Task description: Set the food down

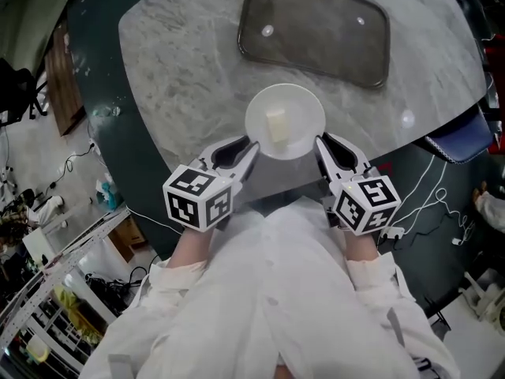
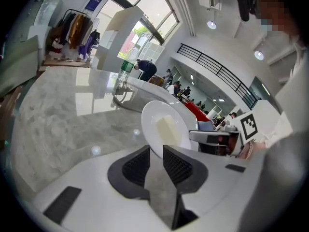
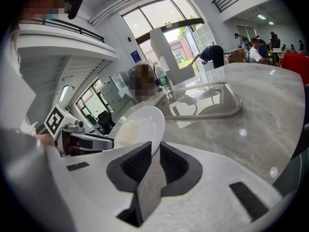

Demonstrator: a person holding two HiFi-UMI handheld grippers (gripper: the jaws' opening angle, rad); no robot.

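Observation:
A white plate point(image 1: 298, 101) carries a pale block of food point(image 1: 276, 123) and is held over the near edge of the marble table point(image 1: 181, 69). My left gripper point(image 1: 251, 148) is shut on the plate's left rim, my right gripper point(image 1: 319, 144) on its right rim. In the left gripper view the plate point(image 2: 154, 112) with the food point(image 2: 166, 129) rises tilted from between the pads of the left gripper point(image 2: 155, 161). The right gripper view shows the plate point(image 3: 152, 120) and food point(image 3: 126, 129) clamped in the right gripper point(image 3: 155, 159).
A dark rectangular tray point(image 1: 316, 26) lies on the table beyond the plate. A water bottle point(image 3: 164, 83) stands behind the tray. A blue chair point(image 1: 461, 136) sits off the table's right edge. Cables and clutter cover the floor at left.

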